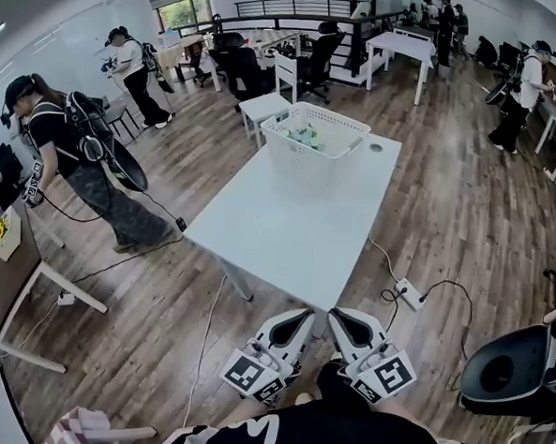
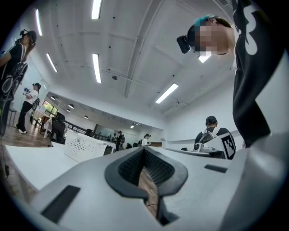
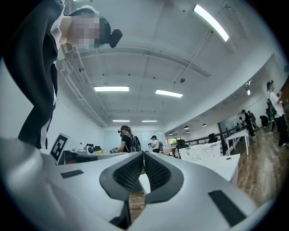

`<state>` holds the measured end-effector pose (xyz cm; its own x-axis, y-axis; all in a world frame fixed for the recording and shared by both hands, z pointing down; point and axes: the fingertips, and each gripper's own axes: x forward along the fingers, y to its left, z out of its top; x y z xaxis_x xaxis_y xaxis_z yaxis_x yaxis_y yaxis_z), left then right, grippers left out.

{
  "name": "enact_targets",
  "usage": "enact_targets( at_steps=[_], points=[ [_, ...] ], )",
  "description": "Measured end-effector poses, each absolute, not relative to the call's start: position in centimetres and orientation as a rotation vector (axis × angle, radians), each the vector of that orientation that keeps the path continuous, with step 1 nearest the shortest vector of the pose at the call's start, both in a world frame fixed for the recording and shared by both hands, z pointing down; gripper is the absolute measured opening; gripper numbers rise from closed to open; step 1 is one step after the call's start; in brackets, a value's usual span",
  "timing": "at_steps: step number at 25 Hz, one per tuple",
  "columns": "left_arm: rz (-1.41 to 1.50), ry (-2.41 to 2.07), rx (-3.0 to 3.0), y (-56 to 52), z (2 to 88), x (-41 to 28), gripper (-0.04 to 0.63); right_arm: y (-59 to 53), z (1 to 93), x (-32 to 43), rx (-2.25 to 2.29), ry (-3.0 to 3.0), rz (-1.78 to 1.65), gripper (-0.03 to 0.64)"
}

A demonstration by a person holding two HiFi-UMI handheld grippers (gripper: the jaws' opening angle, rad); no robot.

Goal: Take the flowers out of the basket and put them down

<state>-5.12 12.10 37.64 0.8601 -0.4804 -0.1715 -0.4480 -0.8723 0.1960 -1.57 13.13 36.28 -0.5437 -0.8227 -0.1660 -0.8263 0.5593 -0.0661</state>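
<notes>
The flowers point(image 1: 307, 134) are sitting inside the white perforated basket point(image 1: 291, 156), showing as a pale green cluster, too small to make out further. The basket is standing at the far end of the tabletop point(image 1: 287, 226).

The left hand-held gripper point(image 1: 297, 323) is hanging low in front of the person's body, just off the near edge of the tabletop. In the left gripper view its jaws point(image 2: 144, 151) are meeting at the tips, with only wooden floor showing through the gap behind them, so it is closed and carrying nothing. The right hand-held gripper point(image 1: 345, 324) is hovering just beside it. In the right gripper view its ribbed pads point(image 3: 143, 155) are pressing together at the tips in the same way, with nothing between them. Both hand-held grippers are pointing toward the tabletop and are well apart from the basket.

Farther out, the basket is appearing at the left of the left gripper view point(image 2: 83, 146) and at the right of the right gripper view point(image 3: 203, 153). A power strip point(image 1: 410, 293) is lying on the wooden floor to the right of the tabletop, with cables running from it. Several other people are standing around the room at other desks.
</notes>
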Motion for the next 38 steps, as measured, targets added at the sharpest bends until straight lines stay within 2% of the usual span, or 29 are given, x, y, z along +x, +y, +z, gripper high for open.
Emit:
enact_targets(
  at_steps=[8,26,38],
  points=[
    [-0.303,-0.728,2.899,8.2,38.1,-2.4,0.003,9.3,37.3,1.5,-1.425,2.598,0.009,0.026],
    [-0.331,-0.871,2.928,-12.8,36.3,7.4,0.003,-12.1,36.0,9.9,-1.253,2.679,0.062,0.026],
    [-0.323,-0.947,2.852,-18.4,37.0,8.2,0.003,-17.8,36.9,11.2,-1.216,2.719,-0.027,0.026]
  ],
)
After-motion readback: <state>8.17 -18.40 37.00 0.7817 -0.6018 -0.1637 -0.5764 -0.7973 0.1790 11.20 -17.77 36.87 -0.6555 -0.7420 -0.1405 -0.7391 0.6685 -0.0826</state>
